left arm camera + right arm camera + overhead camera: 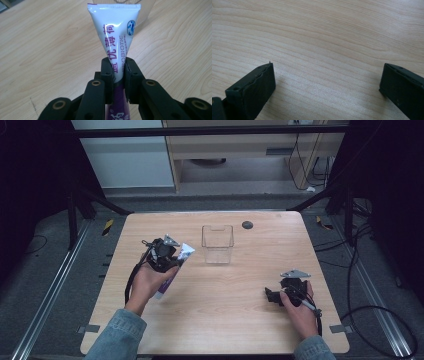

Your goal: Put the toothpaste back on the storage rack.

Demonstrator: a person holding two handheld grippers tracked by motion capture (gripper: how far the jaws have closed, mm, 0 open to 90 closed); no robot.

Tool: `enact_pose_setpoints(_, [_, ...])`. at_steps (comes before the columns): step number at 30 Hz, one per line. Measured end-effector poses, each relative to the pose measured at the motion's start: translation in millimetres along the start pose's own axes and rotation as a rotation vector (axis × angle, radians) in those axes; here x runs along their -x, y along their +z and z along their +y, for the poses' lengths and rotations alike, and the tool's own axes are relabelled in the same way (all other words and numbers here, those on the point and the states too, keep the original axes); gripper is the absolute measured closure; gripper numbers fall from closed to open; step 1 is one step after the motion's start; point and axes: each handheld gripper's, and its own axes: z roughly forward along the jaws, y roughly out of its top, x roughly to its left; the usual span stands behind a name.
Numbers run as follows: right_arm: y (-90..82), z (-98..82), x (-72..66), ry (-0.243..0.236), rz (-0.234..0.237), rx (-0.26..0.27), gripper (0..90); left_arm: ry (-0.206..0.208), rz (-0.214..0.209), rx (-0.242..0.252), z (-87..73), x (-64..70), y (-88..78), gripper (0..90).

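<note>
The left gripper (119, 72) has its jaws clenched on a white-and-purple tube (115, 37), pinching it across the middle of its length. In the left gripper view the flat crimped end of the tube points away from the jaws, and purple Chinese characters run along the white part; beside them smaller purple letters read "ROBIOTIC", with the first letter hidden at the jaws. A small round blue-and-white emblem sits near the crimped end. More purple print shows below the jaws but is cut off and cannot be read.

In the high view the tube (176, 266) is over the left half of the desk (240, 320), held by the left gripper (162, 252) roughly midway between the near and far edges. A clear plastic container (218, 244) stands just right of it, toward the far edge at the desk's middle, open at the top. A small dark round spot (247, 225) lies close to the far edge.

The right gripper (274, 296) rests near the right edge, toward the near right corner, jaws released with bare wood between them (327, 82).

The middle of the desk and its near edge lie open between the two hands.
</note>
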Motion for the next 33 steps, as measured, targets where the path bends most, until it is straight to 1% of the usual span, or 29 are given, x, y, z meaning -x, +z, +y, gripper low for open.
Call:
enact_pose_setpoints(1, [0.0,0.0,0.0,0.000,0.000,0.000,0.4,0.000,0.000,0.000,0.0,0.0,0.0,79.3])
enact_pose_setpoints(3, [0.0,-0.1,0.0,0.000,0.002,0.002,0.4,0.004,-0.015,0.004,5.9,2.9,-1.4,79.3])
enact_pose_setpoints(5, [0.0,-0.1,0.0,-0.001,0.002,0.001,0.4,0.008,-0.011,0.004,8.6,4.1,-2.2,79.3])
enact_pose_setpoints(7, [0.1,0.1,0.2,-0.002,0.002,0.000,0.4,0.012,-0.002,0.024,13.6,5.4,-5.1,79.3])
enact_pose_setpoints(8, [0.1,0.1,0.2,-0.002,0.002,0.000,0.4,0.012,-0.002,0.024,13.6,5.4,-5.1,79.3])
enact_pose_setpoints(9, [0.1,0.0,0.2,-0.003,0.002,0.000,0.4,0.011,-0.005,0.040,17.7,5.7,-7.4,79.3])
enact_pose_setpoints(12, [0.1,0.0,0.2,-0.003,0.002,0.000,0.4,0.014,-0.002,0.050,22.2,5.8,-9.9,79.3])
enact_pose_setpoints(13, [0.1,-0.1,0.3,-0.004,0.002,0.000,0.4,0.019,0.004,0.054,27.3,6.2,-12.5,79.3])
enact_pose_setpoints(15, [0.1,-0.1,0.3,-0.004,0.002,0.000,0.4,0.019,0.006,0.061,29.8,6.7,-13.5,79.3])
enact_pose_setpoints(16, [0.1,-0.1,0.2,-0.004,0.002,0.000,0.4,0.030,0.009,0.065,36.2,6.9,-15.8,79.3])
enact_pose_setpoints(18, [0.1,-0.1,0.2,-0.003,0.002,0.000,0.4,0.033,0.005,0.068,38.8,7.5,-16.4,79.3])
enact_pose_setpoints(19, [0.1,0.0,0.3,-0.003,0.002,0.000,0.4,0.042,-0.003,0.075,43.6,8.3,-17.9,79.3])
enact_pose_setpoints(20, [0.1,0.0,0.2,-0.003,0.002,0.000,0.4,0.041,-0.006,0.078,45.3,9.1,-18.4,79.3])
enact_pose_setpoints(22, [0.1,0.0,0.3,-0.003,0.002,0.000,0.4,0.045,-0.007,0.081,48.4,10.0,-19.2,79.3])
enact_pose_setpoints(24, [0.1,0.0,0.2,-0.003,0.002,0.000,0.4,0.054,0.002,0.088,53.6,11.8,-20.8,79.4])
enact_pose_setpoints(25, [0.1,0.0,0.3,-0.003,0.002,0.000,0.4,0.057,0.007,0.099,58.2,13.3,-22.0,79.4])
enact_pose_setpoints(26, [0.1,0.0,0.3,-0.003,0.002,-0.001,0.4,0.057,0.007,0.099,58.2,13.3,-22.0,79.4])
enact_pose_setpoints(27, [0.1,0.0,0.2,-0.003,0.002,0.000,0.4,0.060,0.008,0.112,63.7,14.8,-22.8,79.4])
enact_pose_setpoints(28, [0.1,0.0,0.2,-0.003,0.002,0.000,0.4,0.060,0.008,0.112,63.7,14.8,-22.8,79.4])
enact_pose_setpoints(29, [0.0,0.0,0.2,-0.003,0.001,-0.001,0.4,0.070,0.014,0.123,69.6,16.1,-23.3,79.4])
enact_pose_setpoints(30, [0.0,0.0,0.2,-0.003,0.001,-0.001,0.4,0.070,0.014,0.123,69.6,16.1,-23.3,79.3])
enact_pose_setpoints(31, [0.1,0.0,0.3,-0.003,0.001,0.000,0.4,0.070,0.013,0.139,75.9,17.9,-23.5,79.3])
enact_pose_setpoints(33, [0.1,0.0,0.3,-0.004,0.001,0.000,0.4,0.075,0.011,0.150,82.2,20.1,-24.6,79.4])
